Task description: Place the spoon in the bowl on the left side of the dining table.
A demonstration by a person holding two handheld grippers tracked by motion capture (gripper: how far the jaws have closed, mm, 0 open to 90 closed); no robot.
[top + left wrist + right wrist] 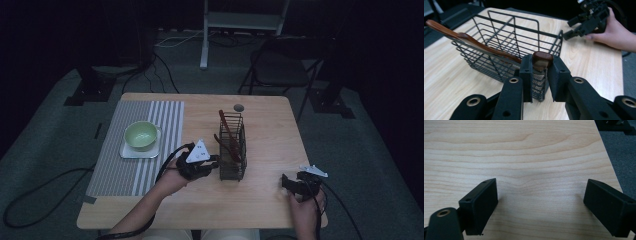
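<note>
Left claw (539, 72): clamped on the end of a brown wooden utensil (542, 60).
Utensil: in the wire basket (233, 147), surface (260, 200) centre.
Right claw (540, 207): wide open, holding nothing, at 4 o'clock from basket.

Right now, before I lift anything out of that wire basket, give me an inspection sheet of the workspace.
Surface: light wooden table, with a grey striped placemat on its left part.
Job's things: black wire basket holding brown wooden utensils; the brown wooden utensil handle sticks up at the near corner.
Clutter: pale green bowl on a white square plate; small dark round spot near the far edge.
Grippers: left gripper shut on the handle end; right gripper open over bare wood, holding nothing.
Cables: black cable trails from the left gripper; more lie on the floor.
Surroundings: dark room, grey floor, folding chair and white stand beyond the table.
</note>
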